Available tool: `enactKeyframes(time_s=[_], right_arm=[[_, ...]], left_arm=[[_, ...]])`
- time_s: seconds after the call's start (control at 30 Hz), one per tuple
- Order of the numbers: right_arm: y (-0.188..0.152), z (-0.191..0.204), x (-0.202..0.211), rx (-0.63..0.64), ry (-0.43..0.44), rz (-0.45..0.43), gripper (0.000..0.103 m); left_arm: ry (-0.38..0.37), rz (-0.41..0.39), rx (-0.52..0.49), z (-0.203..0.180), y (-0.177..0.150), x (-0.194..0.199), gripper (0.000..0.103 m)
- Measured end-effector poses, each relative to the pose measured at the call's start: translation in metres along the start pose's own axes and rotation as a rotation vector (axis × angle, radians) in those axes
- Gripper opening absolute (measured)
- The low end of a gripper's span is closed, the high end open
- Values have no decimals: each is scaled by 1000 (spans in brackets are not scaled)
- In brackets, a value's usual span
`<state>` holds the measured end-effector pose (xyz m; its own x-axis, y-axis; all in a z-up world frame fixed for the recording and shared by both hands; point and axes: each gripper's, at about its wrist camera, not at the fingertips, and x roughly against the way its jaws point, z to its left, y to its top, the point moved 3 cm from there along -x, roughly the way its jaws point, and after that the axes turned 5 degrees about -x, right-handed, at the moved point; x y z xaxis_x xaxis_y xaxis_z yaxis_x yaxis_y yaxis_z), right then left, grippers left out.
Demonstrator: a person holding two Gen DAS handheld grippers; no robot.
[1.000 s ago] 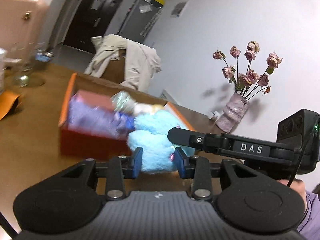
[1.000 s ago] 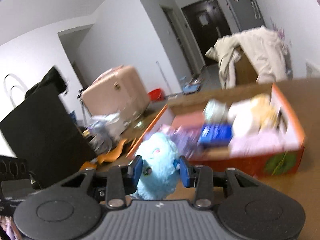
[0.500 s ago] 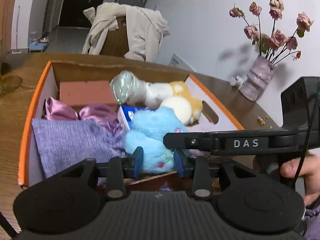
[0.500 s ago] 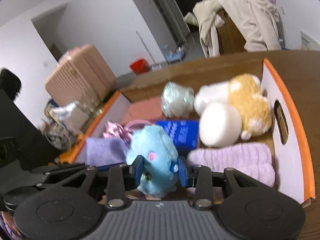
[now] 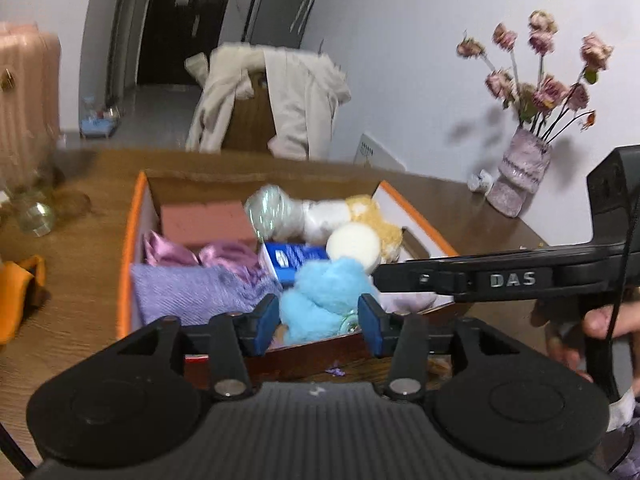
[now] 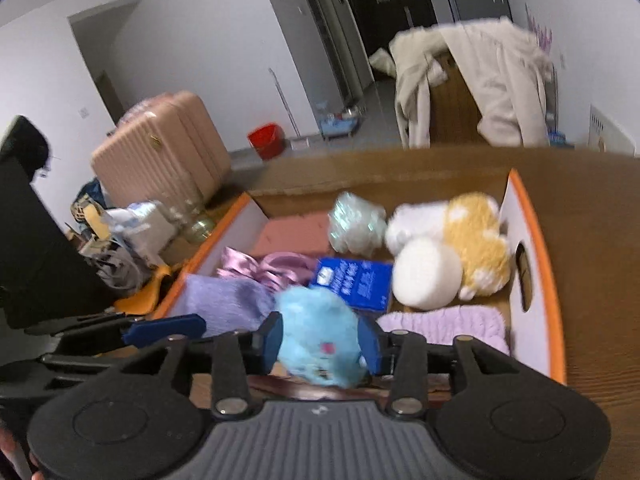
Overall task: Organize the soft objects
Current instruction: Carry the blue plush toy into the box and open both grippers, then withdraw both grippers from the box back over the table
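A fluffy blue plush toy [image 5: 326,296] sits at the near edge of the orange-rimmed cardboard box [image 5: 127,240]. It also shows in the right wrist view [image 6: 318,340]. Both grippers flank it. My left gripper [image 5: 319,320] has its blue pads on either side of the toy, with small gaps showing. My right gripper [image 6: 320,344] has its pads against the toy's sides. The box [image 6: 538,240] holds a purple cloth [image 5: 192,292], a pink satin bow [image 5: 188,252], a blue packet [image 6: 354,282], a white round pad [image 6: 426,272] and a yellow-white plush [image 6: 476,232].
A vase of dried roses [image 5: 520,184] stands on the wooden table at the right. A glass bottle [image 5: 36,216] and an orange object [image 5: 18,288] lie left of the box. A chair draped with a beige coat [image 5: 272,104] is behind the table, and a pink suitcase [image 6: 160,152] stands on the floor.
Both grippers carried the blue plush from in front of the box to over its near edge and lowered it among the other items. The left jaws look slightly wider now.
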<state>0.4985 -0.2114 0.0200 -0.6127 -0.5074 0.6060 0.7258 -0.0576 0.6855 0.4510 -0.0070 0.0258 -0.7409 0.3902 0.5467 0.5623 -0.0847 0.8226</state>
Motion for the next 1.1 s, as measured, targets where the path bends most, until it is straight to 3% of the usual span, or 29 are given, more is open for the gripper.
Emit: enactKeyframes(time_s=[0.23,0.57,0.73,0.9,1.1], right_arm=[[-12,36,83,114,-22,-126,54],[-59,59,178,148,-7,-243,60],[-95,58,205,146,18,-269,65],[-141,61,233,189,-20,-316,71],[-203,60,260,186,-31,-357,78]], left_arm=[[114,-117,-87,-30,-2,72,57],[165,-188,-105,-64,-32,143,67],[198,-234,-123,-82,-60,177,73],[205,-280,-137,-104,-92,207,82],[187,-280,-105,-121,-139,224,86]])
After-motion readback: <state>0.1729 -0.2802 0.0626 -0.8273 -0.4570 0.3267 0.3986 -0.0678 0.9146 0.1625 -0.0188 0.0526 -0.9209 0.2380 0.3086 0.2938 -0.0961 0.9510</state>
